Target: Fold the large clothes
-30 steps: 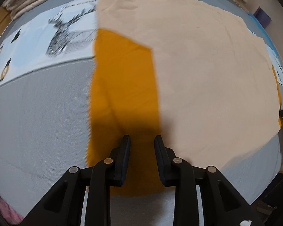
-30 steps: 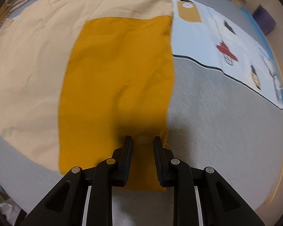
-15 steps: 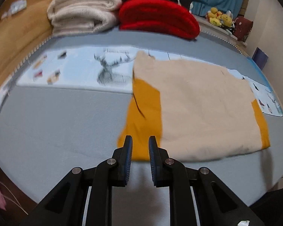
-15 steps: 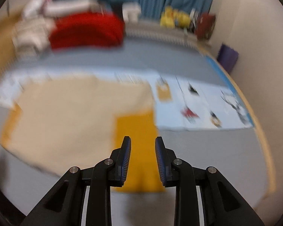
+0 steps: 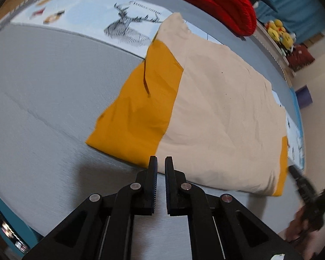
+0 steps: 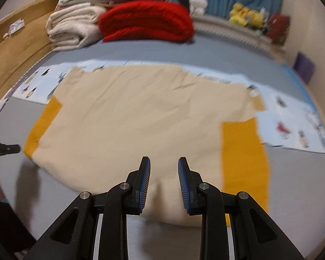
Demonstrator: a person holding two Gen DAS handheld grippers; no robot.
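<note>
Lying flat on grey ribbed bedding [image 6: 292,173], creased cream-and-mustard garment [image 6: 140,119], left tongs [image 5: 160,162] clenched empty, right tongs [image 6: 163,162] parted, empty.

Matt creased cloth garment [image 6: 140,117] on finely ribbed grey bedcover [image 5: 43,99]

The left gripper [image 5: 160,169] is matte black plastic: two flat, narrow fingers [image 5: 152,182] with finely ribbed blue pads on their inner faces. Behind each finger a silver round screw head marks a pivot, and further back and outward a second silver screw sits on each angled black link arm. Triangular cut-outs open the outer braces behind those screws.

The right gripper [image 6: 163,169] has the same black frame, with ribbed blue pads [image 6: 145,184] more plainly showing, four silver screws behind the fingers, and pale rails running back between the links.
</note>
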